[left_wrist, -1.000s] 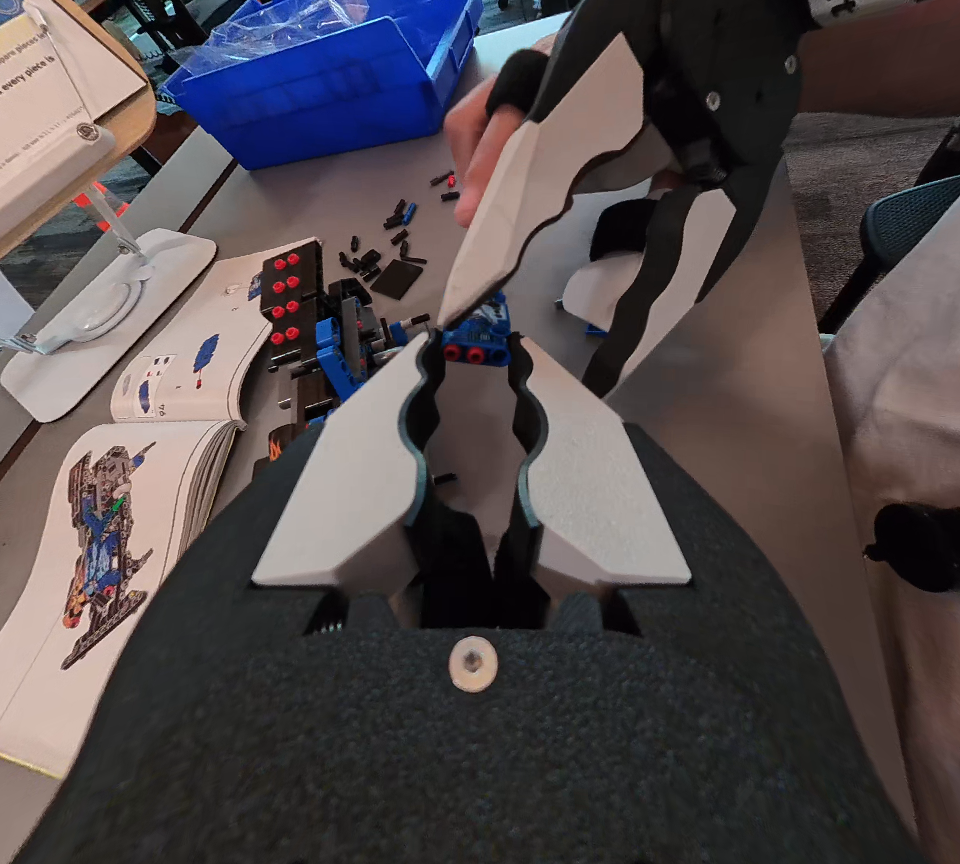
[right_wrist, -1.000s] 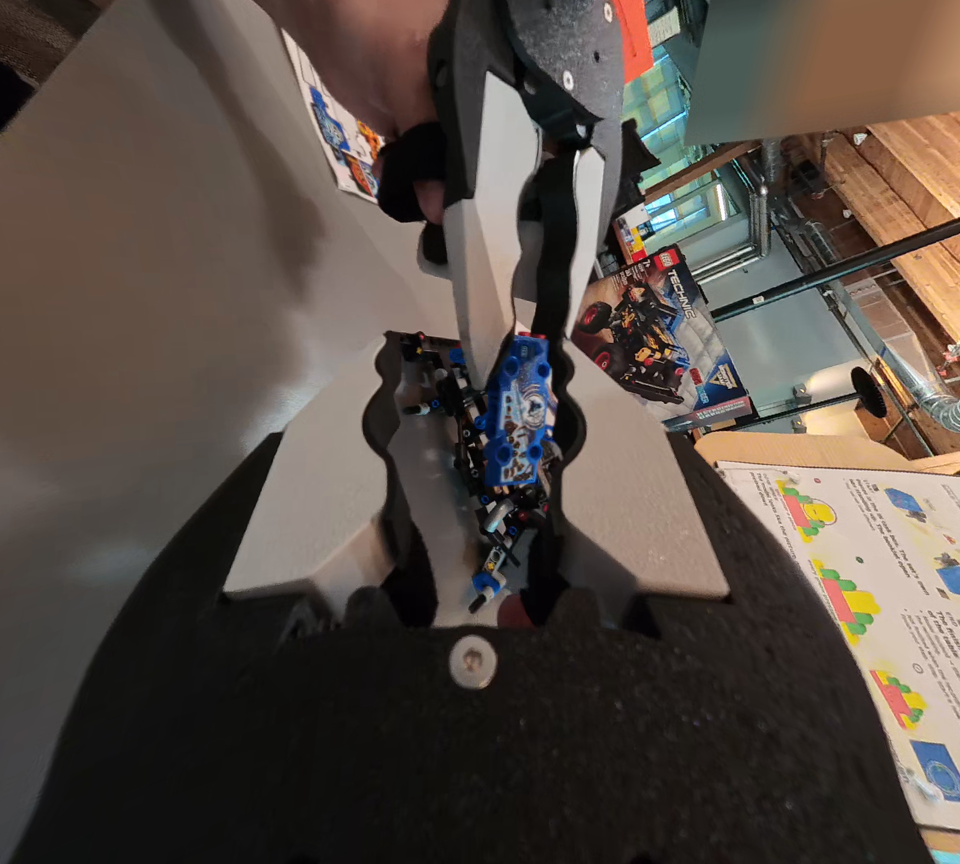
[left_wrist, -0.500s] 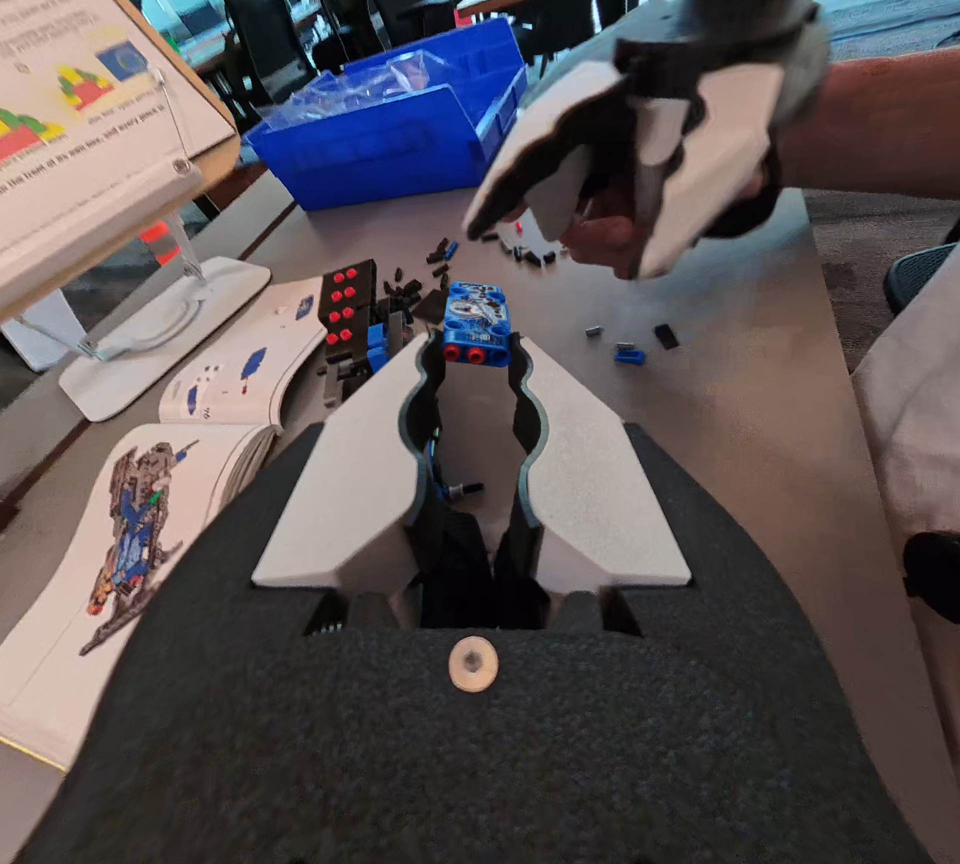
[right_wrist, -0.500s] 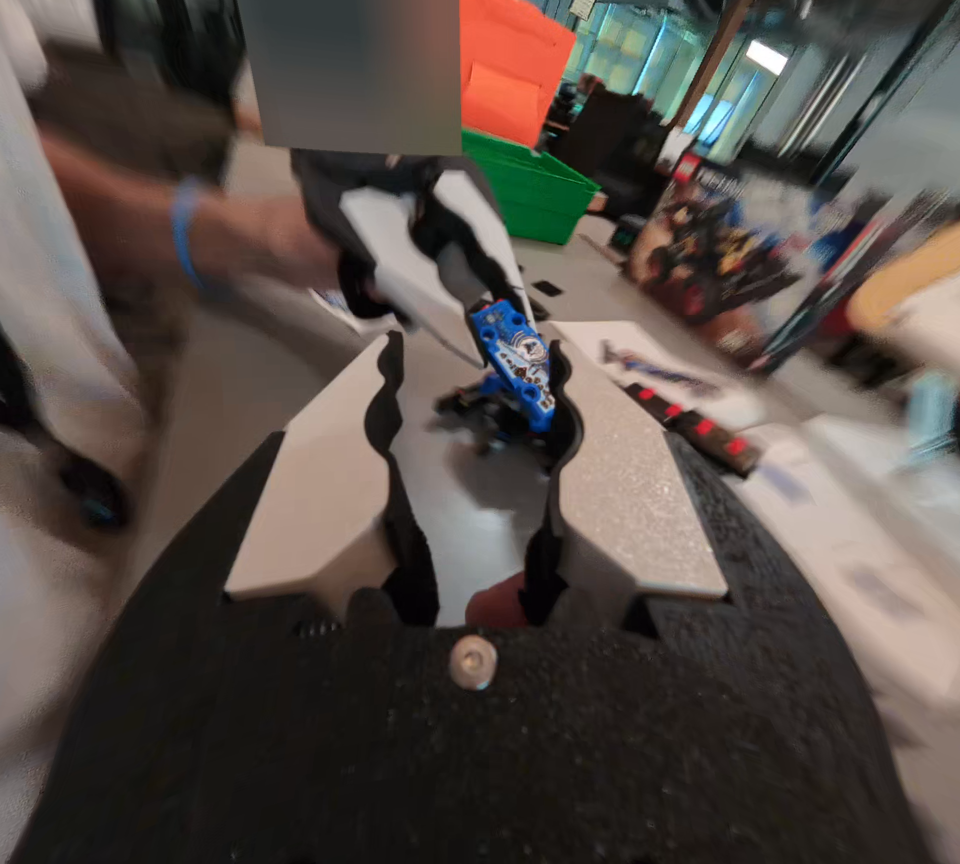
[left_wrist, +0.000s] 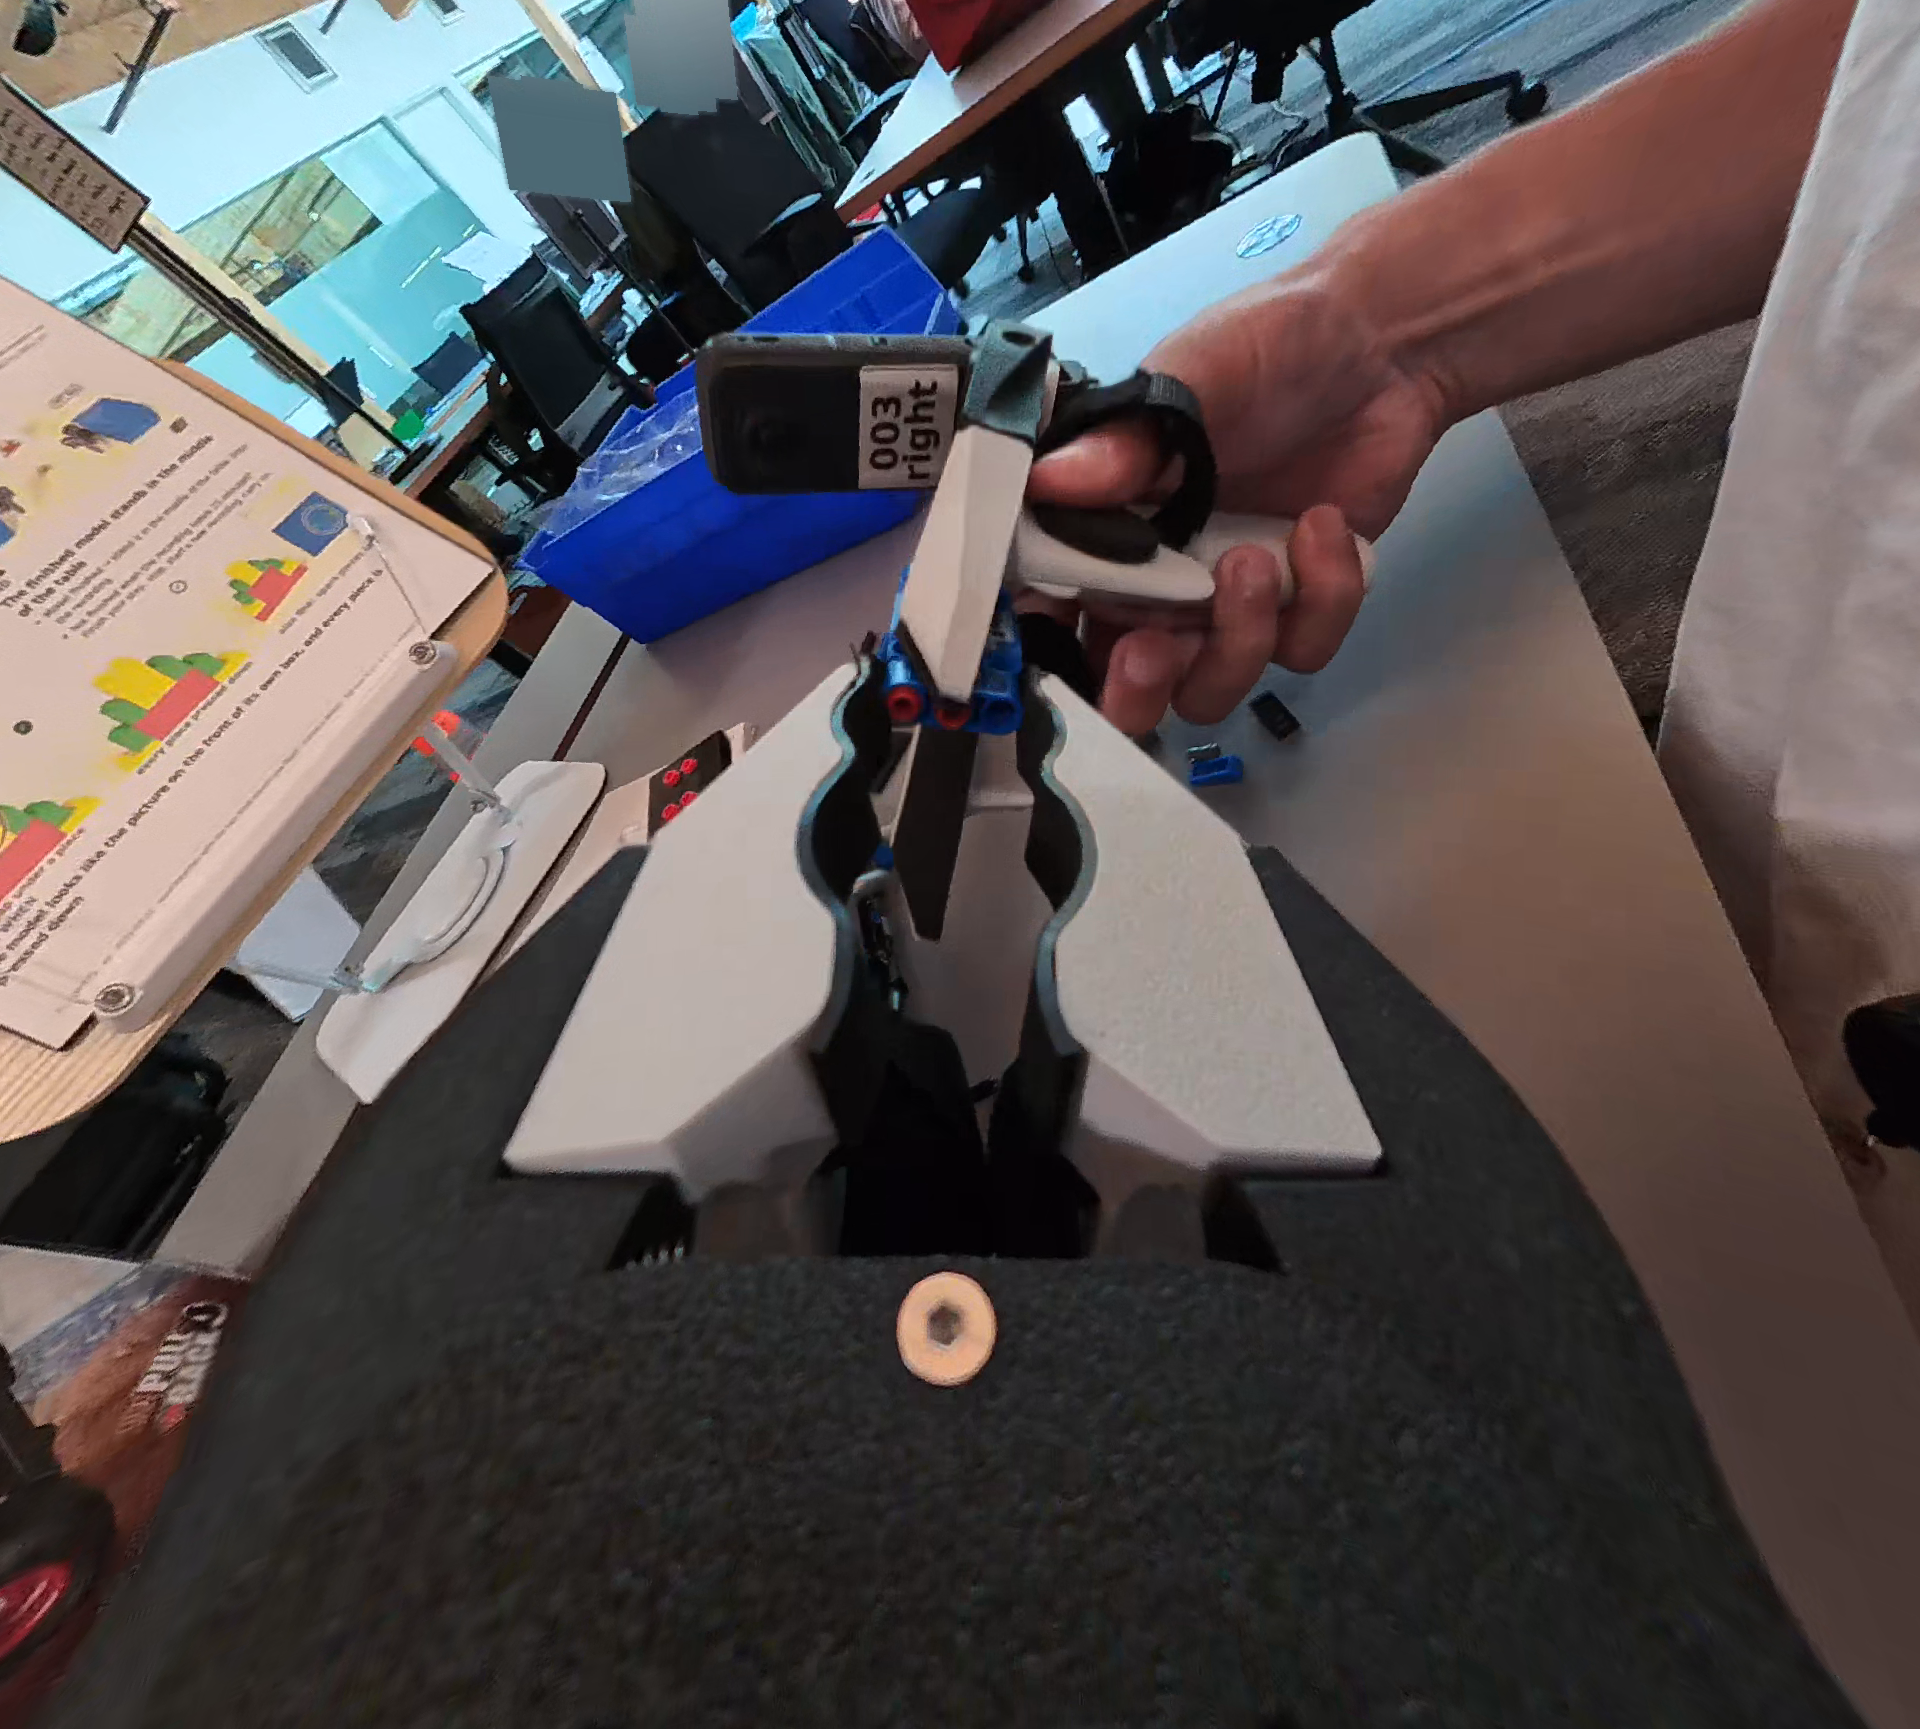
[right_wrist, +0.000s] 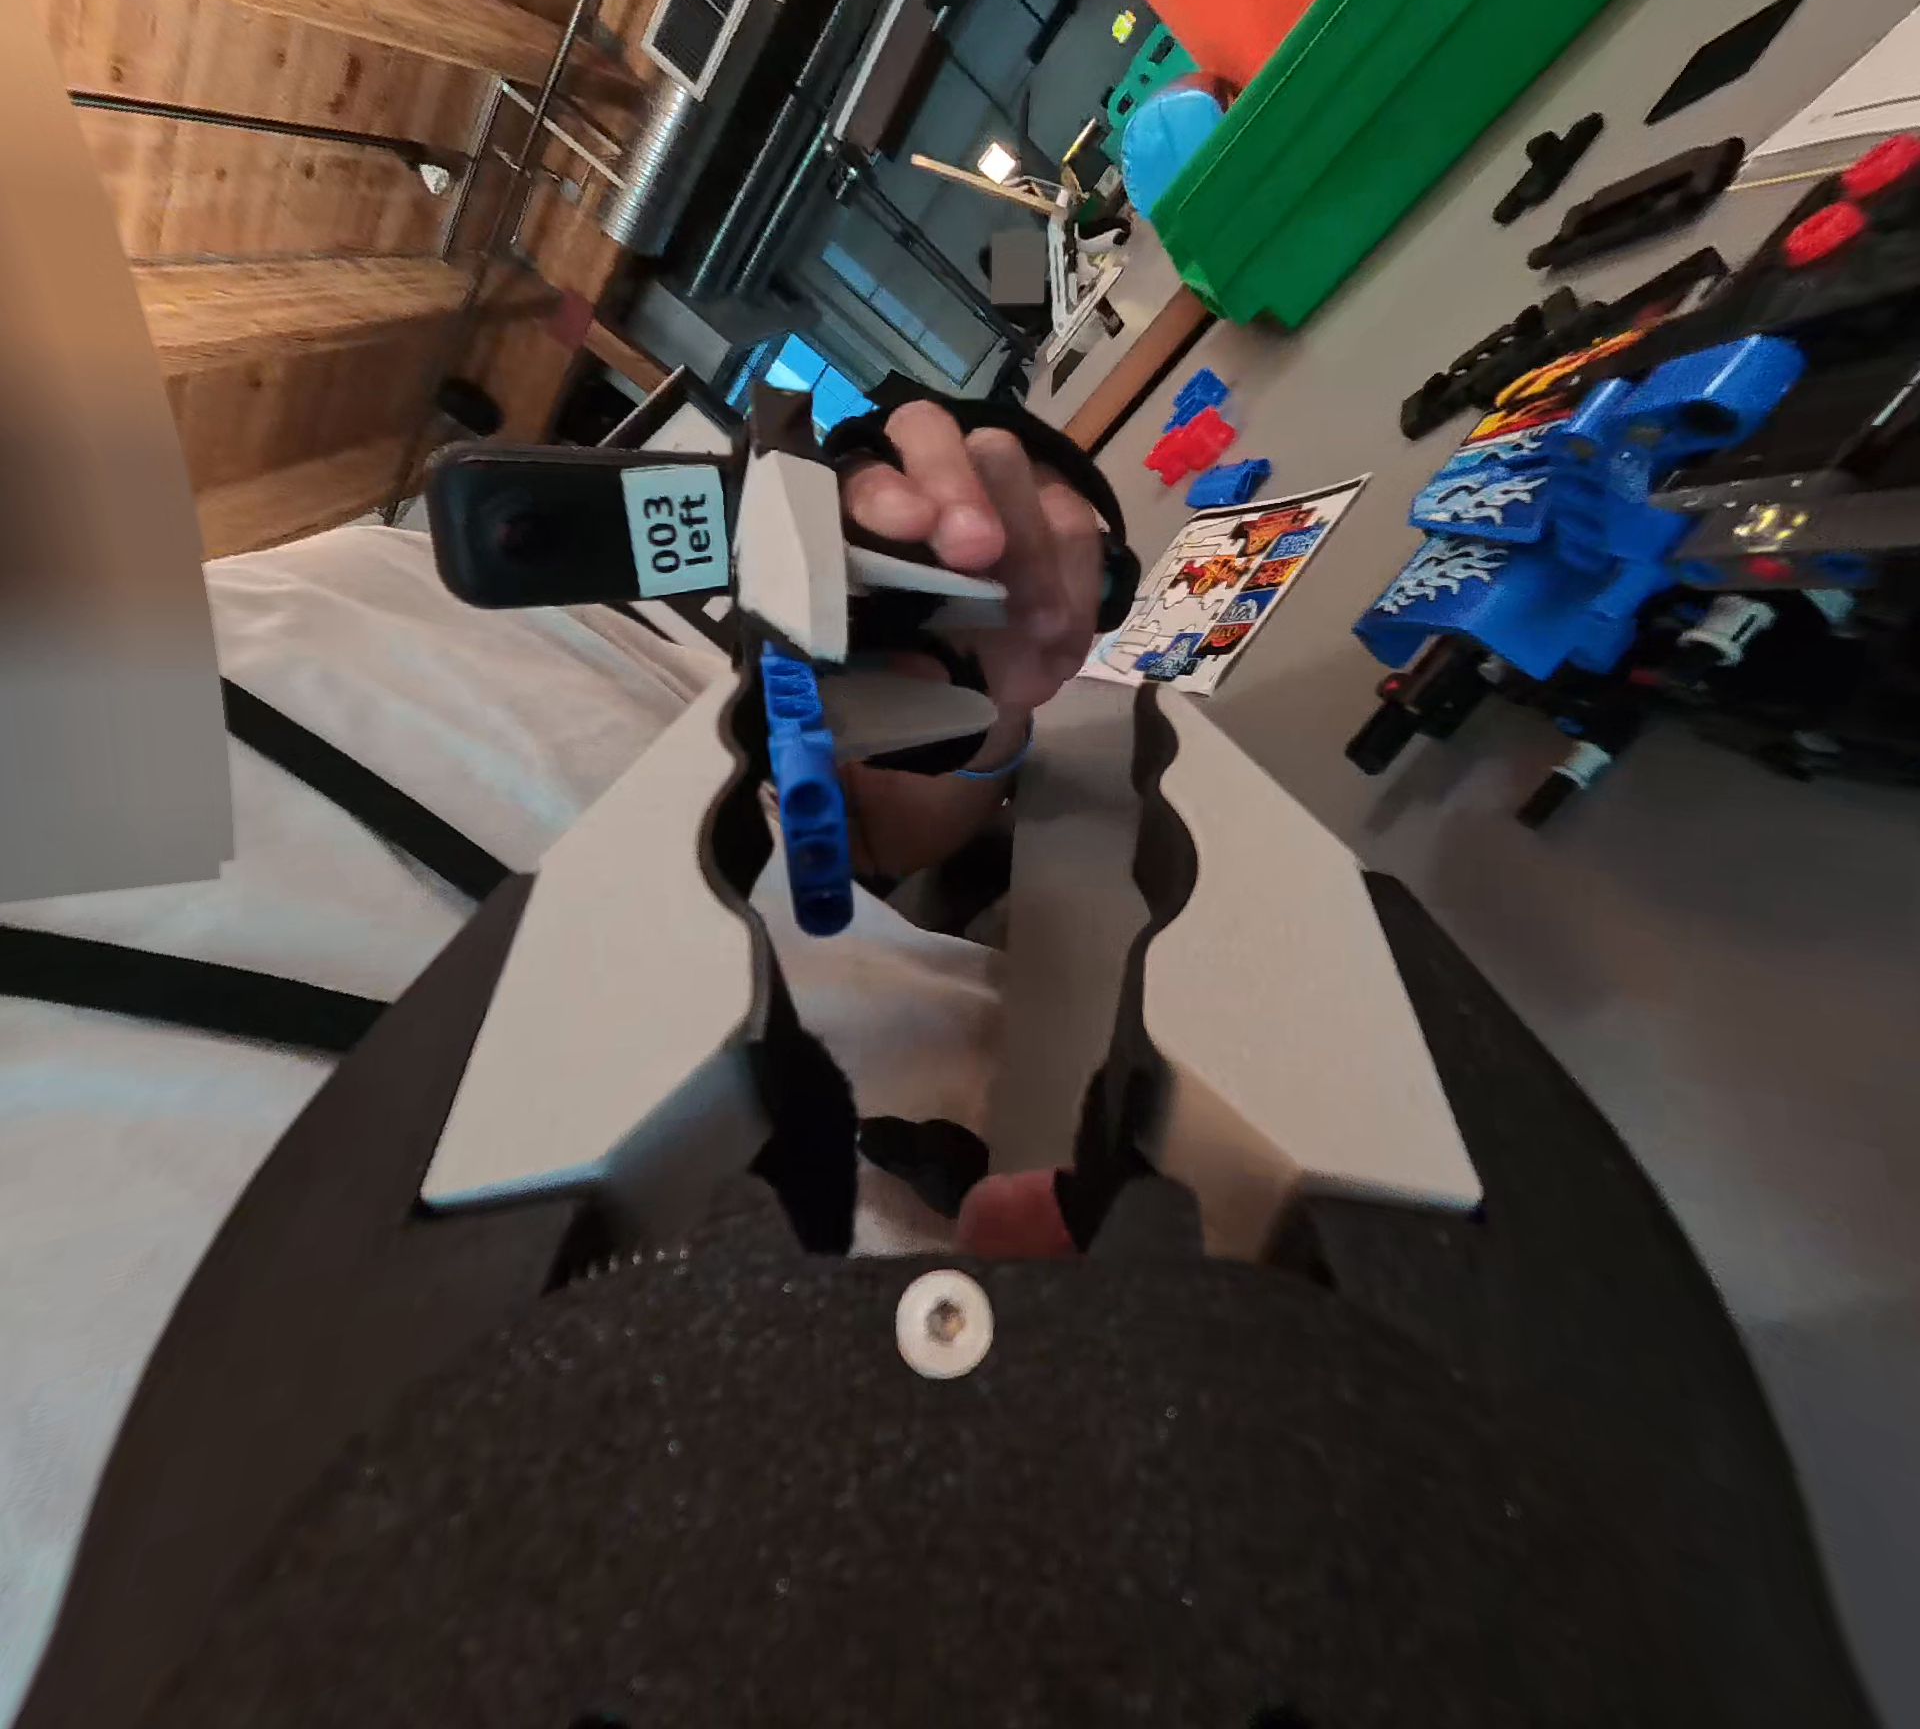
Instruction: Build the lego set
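My left gripper (left_wrist: pixel 945 692) is shut on a small blue lego piece (left_wrist: pixel 992 711) with red pins, held above the grey table (left_wrist: pixel 1455 900). My right gripper (left_wrist: pixel 930 812) comes in from above with one finger over the piece and the other under it. In the right wrist view my right gripper (right_wrist: pixel 940 703) is open wide. The blue piece (right_wrist: pixel 805 786) hangs from the left gripper (right_wrist: pixel 800 692) just inside my right gripper's left finger. The partly built blue and black model (right_wrist: pixel 1610 557) lies on the table to the right.
A blue bin (left_wrist: pixel 727 536) stands at the back and an instruction board on a stand (left_wrist: pixel 208 692) at the left. Small loose pieces (left_wrist: pixel 1216 765) lie to the right. A green bin (right_wrist: pixel 1455 69), a sticker sheet (right_wrist: pixel 1226 578) and loose red and blue pieces (right_wrist: pixel 1195 443) lie beyond the model.
My left gripper has kept the blue piece and tilted up from the table. My right gripper swung away, then came back and now straddles the piece with its jaws open.
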`<control>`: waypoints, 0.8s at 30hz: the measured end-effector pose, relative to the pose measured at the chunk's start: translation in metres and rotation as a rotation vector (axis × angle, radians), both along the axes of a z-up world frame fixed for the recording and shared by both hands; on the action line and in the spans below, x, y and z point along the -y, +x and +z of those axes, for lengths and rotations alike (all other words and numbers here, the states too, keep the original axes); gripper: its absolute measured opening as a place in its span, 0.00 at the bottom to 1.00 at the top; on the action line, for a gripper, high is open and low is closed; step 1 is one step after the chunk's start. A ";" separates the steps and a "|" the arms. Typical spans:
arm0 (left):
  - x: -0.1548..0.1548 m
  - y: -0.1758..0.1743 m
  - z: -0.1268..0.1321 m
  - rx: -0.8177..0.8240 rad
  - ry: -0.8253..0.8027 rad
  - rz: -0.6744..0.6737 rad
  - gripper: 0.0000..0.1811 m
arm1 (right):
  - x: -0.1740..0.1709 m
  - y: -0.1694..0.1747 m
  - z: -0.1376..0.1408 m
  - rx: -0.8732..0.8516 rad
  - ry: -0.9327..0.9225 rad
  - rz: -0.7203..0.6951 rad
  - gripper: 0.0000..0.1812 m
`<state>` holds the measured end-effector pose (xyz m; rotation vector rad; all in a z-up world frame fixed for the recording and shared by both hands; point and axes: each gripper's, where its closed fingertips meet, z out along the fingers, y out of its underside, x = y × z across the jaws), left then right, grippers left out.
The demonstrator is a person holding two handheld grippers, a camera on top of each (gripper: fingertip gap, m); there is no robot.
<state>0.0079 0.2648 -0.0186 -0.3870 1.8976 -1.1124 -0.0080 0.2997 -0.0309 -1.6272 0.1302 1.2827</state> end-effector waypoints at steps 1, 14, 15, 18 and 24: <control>0.000 0.000 -0.001 0.005 0.014 0.012 0.12 | 0.001 0.001 -0.001 0.001 -0.002 0.002 0.37; 0.000 -0.009 -0.002 -0.026 -0.048 -0.007 0.12 | 0.021 0.021 -0.012 -0.049 -0.033 0.008 0.37; -0.002 -0.011 0.000 -0.024 -0.067 -0.009 0.12 | 0.022 0.026 -0.011 -0.064 -0.024 -0.007 0.35; -0.010 -0.013 0.001 -0.037 -0.115 0.000 0.12 | 0.026 0.034 -0.006 -0.076 -0.004 -0.042 0.34; -0.001 -0.014 0.001 -0.048 -0.147 -0.023 0.12 | 0.019 -0.006 0.002 -0.095 0.013 0.049 0.38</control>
